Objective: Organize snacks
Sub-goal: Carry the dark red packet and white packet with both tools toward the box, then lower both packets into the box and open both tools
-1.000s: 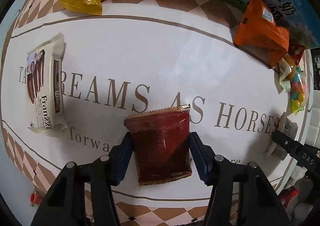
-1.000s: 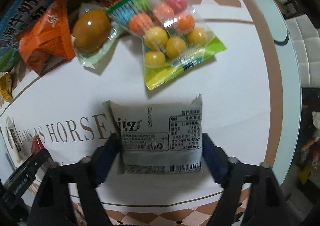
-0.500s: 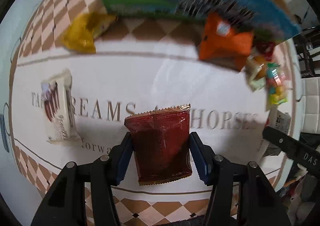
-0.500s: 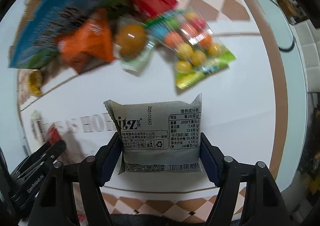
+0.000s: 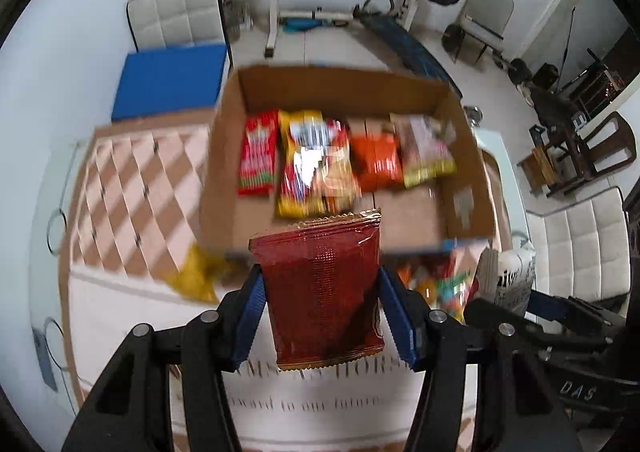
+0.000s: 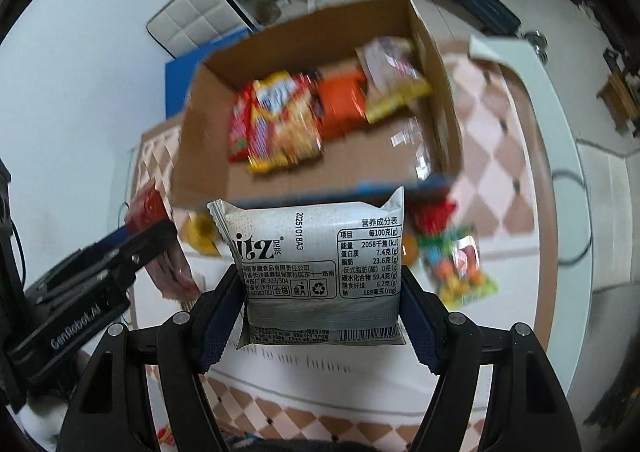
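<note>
the left gripper [image 5: 320,292] was pointed steeply downward, its blue pads pressed on the sides of a red packet [image 5: 322,294]. the right gripper [image 6: 322,292] was angled likewise, its jaws clamped on a grey packet [image 6: 320,272], just beside the left.

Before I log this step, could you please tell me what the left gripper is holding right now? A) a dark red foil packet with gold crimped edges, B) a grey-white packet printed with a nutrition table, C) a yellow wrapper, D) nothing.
A: in the left wrist view the left gripper has its blue pads pressed on both sides of the dark red foil packet with gold crimped edges, lifted in front of the open cardboard box.
</note>
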The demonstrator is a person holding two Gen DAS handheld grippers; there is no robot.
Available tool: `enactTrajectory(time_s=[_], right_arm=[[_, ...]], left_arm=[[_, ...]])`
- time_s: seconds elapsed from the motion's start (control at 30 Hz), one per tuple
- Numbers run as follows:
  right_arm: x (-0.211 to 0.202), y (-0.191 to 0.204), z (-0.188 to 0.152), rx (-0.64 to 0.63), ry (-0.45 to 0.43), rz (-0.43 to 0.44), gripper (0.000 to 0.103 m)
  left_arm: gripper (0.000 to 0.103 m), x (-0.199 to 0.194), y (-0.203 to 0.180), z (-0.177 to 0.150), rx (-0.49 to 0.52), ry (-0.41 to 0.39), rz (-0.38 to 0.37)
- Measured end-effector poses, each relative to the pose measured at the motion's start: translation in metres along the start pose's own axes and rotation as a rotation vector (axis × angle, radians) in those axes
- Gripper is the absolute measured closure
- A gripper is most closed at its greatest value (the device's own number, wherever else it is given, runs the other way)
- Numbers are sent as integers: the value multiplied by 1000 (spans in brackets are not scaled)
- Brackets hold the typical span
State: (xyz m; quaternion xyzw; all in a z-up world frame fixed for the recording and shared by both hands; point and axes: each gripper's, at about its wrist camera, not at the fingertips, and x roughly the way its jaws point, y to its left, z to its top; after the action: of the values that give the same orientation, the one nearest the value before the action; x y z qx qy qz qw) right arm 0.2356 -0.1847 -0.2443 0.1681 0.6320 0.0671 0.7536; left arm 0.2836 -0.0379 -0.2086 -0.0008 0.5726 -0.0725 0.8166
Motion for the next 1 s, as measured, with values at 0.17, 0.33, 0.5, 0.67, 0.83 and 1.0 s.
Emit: enactTrajectory(time_s=[0.17, 0.33, 0.5, 0.67, 0.83, 1.0], right_arm=[[3, 11, 41, -22, -29, -21, 27], [25, 17, 70, -21, -16, -42, 27], [62, 20, 89, -18, 18, -59, 27], [97, 21, 101, -8, 59, -69, 27], [129, 26, 105, -27, 106, -83, 27], [151, 29, 106, -43, 143, -95, 27]], left_arm=[[49, 17, 8, 39, -1, -10, 25], [49, 45, 22, 68, -18, 37, 29], [49, 81, 39, 86, -33, 115, 28], [49, 122, 50, 94, -24, 218, 18], [49, 155, 57, 94, -26, 318, 1], [49, 178, 60, 86, -21, 393, -15]])
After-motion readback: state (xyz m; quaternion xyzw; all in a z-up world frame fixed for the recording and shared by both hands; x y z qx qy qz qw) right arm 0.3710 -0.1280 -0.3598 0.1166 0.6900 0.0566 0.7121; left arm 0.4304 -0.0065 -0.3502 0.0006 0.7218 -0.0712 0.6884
